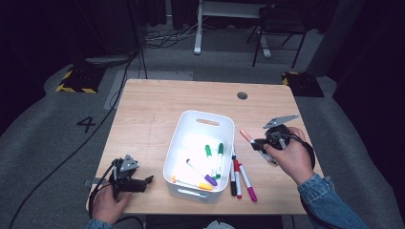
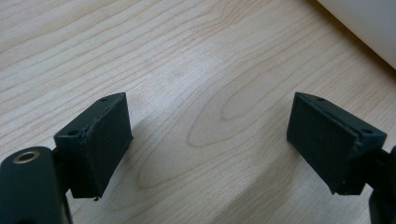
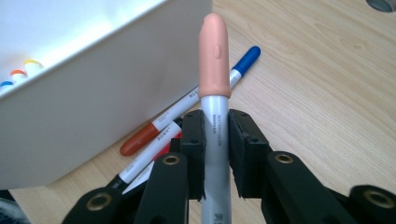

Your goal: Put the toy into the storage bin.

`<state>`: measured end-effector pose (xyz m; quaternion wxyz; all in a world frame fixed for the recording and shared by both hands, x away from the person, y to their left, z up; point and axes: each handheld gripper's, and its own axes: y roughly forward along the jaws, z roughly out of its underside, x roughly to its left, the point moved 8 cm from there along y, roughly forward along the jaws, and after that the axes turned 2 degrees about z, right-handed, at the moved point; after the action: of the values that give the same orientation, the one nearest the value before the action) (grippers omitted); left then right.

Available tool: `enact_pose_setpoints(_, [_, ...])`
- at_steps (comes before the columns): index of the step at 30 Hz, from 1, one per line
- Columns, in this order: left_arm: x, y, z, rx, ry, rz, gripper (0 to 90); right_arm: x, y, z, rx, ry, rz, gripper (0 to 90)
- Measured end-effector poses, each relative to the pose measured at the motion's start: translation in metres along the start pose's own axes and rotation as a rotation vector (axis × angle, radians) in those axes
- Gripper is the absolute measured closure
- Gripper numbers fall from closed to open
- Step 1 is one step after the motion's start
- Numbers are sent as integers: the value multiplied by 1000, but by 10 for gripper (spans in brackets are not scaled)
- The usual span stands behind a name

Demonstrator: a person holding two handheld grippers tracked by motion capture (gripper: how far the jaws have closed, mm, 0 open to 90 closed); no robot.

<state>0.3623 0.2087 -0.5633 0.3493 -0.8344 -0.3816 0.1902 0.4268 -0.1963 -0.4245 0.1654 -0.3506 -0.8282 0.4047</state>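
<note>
A white bin (image 1: pixel 183 125) stands mid-table and holds several markers, among them two green-capped ones (image 1: pixel 213 153) and a purple-capped one (image 1: pixel 203 173). My right gripper (image 1: pixel 257 142) hovers right of the bin, shut on a marker with a peach cap (image 1: pixel 245 135). In the right gripper view the peach-capped marker (image 3: pixel 214 60) stands upright between the black pads (image 3: pixel 194 140), beside the bin's wall (image 3: pixel 93 88). My left gripper (image 1: pixel 149 180) rests at the table's front left, left of the bin. In the left gripper view its fingers (image 2: pixel 100 140) stand wide apart over bare wood.
On the table right of the bin lie several markers: red (image 1: pixel 237 176), magenta (image 1: pixel 248 183), black (image 1: pixel 233 183) and a blue-capped one (image 3: pixel 245 60). A round cable hole (image 1: pixel 242 95) sits near the table's far edge. A chair (image 1: pixel 279 24) and a desk leg (image 1: pixel 197 28) stand beyond on grey floor.
</note>
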Motion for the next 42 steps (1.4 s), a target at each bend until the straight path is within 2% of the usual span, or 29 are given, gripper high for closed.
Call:
enact_pose_setpoints(7, [0,0,0,0,1,0,141,16,-11,-13,-32,-18,-39,772])
enact_pose_setpoints(19, [-1,-1,1,8,-2,3,140,45,-16,-41,-60,-81,-95,772])
enact_pose_setpoints(29, [-1,0,0,1,-5,8,139,73,-13,-63,-76,-142,-138,772])
enact_pose_setpoints(32, [0,0,0,-1,-3,-2,139,79,-12,-68,-79,-164,-146,772])
enact_pose_setpoints(42, [0,0,0,0,-1,-2,139,99,-2,-80,-89,-184,-184,772])
